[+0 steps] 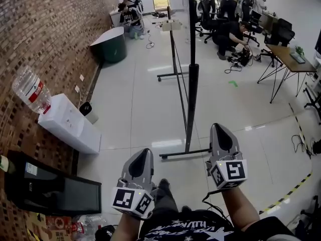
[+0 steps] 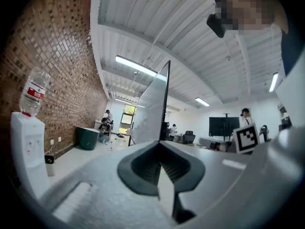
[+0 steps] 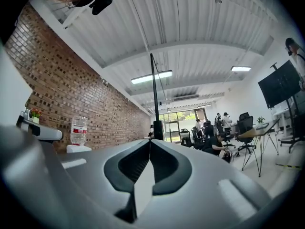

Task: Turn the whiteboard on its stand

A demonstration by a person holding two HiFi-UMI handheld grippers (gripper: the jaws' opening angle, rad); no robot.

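The whiteboard (image 1: 191,59) stands edge-on to me on its black wheeled stand (image 1: 186,152), a step ahead on the pale tiled floor. Both grippers are held low in front of my body and are apart from it. My left gripper (image 1: 146,152) is shut and empty, pointing toward the stand's near foot. My right gripper (image 1: 216,127) is also shut and empty, just right of that foot. In the left gripper view the whiteboard (image 2: 155,106) rises beyond the closed left gripper (image 2: 159,144). In the right gripper view the whiteboard (image 3: 154,99) shows as a thin black edge above the right gripper (image 3: 150,142).
A white water dispenser (image 1: 70,124) with a bottle (image 1: 31,89) stands by the brick wall on the left, with a black case (image 1: 50,190) nearer me. A green bin (image 1: 113,46) sits farther back. Desk (image 1: 288,56), chairs and people (image 1: 230,34) fill the far right. Striped floor tape (image 1: 291,192) runs at right.
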